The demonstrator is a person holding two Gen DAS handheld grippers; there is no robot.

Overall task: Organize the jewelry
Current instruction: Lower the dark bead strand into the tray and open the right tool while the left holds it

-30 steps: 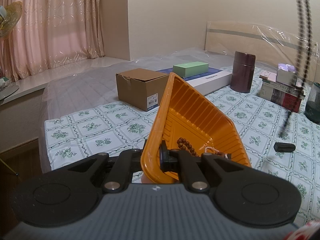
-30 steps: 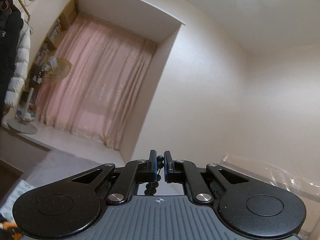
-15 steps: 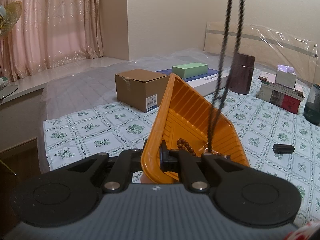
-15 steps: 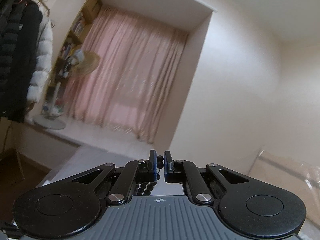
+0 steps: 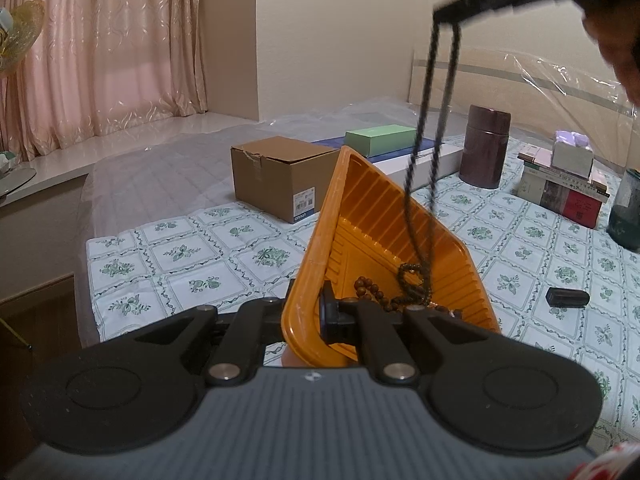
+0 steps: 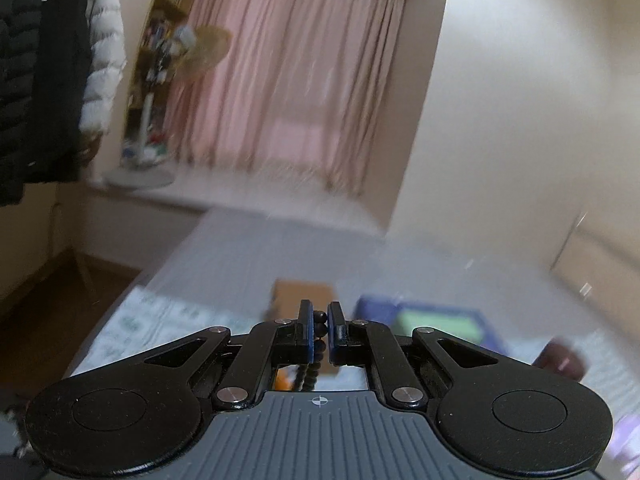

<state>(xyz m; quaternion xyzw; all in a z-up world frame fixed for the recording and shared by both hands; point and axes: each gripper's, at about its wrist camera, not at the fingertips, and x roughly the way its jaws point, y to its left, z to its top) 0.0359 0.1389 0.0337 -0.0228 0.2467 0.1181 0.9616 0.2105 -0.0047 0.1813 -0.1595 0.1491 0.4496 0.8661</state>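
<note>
We hold orange tray tilted, left gripper pinching its rim. Right gripper pinches black bead necklace; we'd lower slowly, coil beside brown beads, then release.

Orange ribbed tray holding brown wooden beads and a black bead necklace. White bedcover printed with a green floral grid; pink curtain. Brown cardboard box, pale green box, dark maroon canister.
</note>
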